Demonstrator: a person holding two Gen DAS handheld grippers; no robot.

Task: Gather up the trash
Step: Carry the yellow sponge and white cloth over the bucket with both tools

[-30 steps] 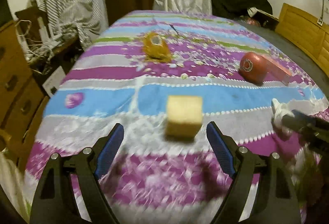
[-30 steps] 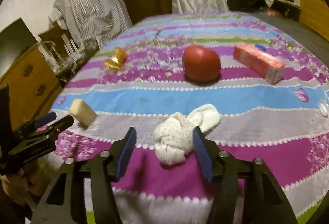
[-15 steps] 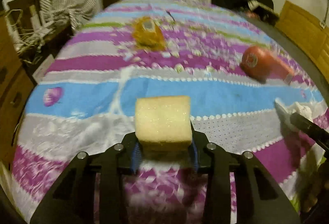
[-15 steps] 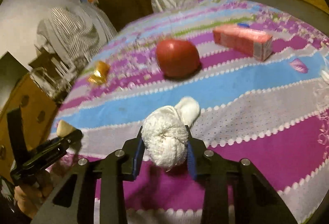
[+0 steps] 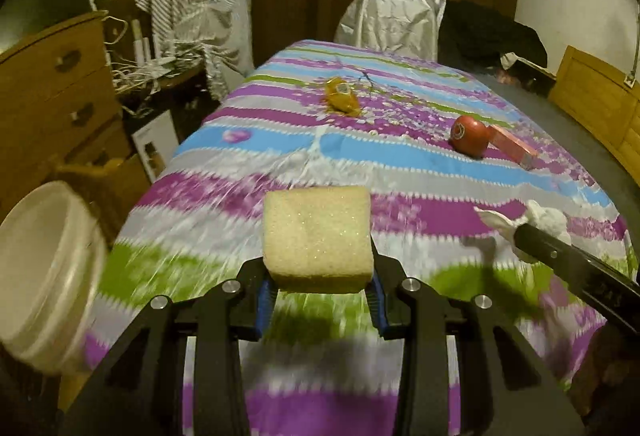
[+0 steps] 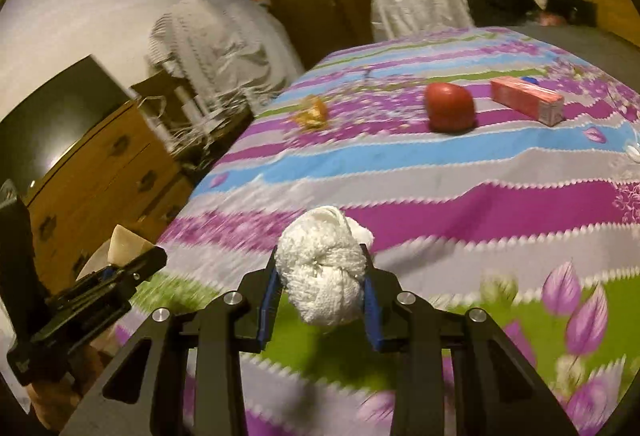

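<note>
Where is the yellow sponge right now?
The yellow sponge is clamped in the left gripper, lifted above the near end of the striped bedspread, with the white bin just to its left in the left wrist view.

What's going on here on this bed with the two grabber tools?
A person is collecting trash with two handheld grippers. The left gripper holds a yellow sponge, the right gripper a white wad of cloth, both lifted off the striped bedspread. A white bucket sits beside the bed at left.
</note>
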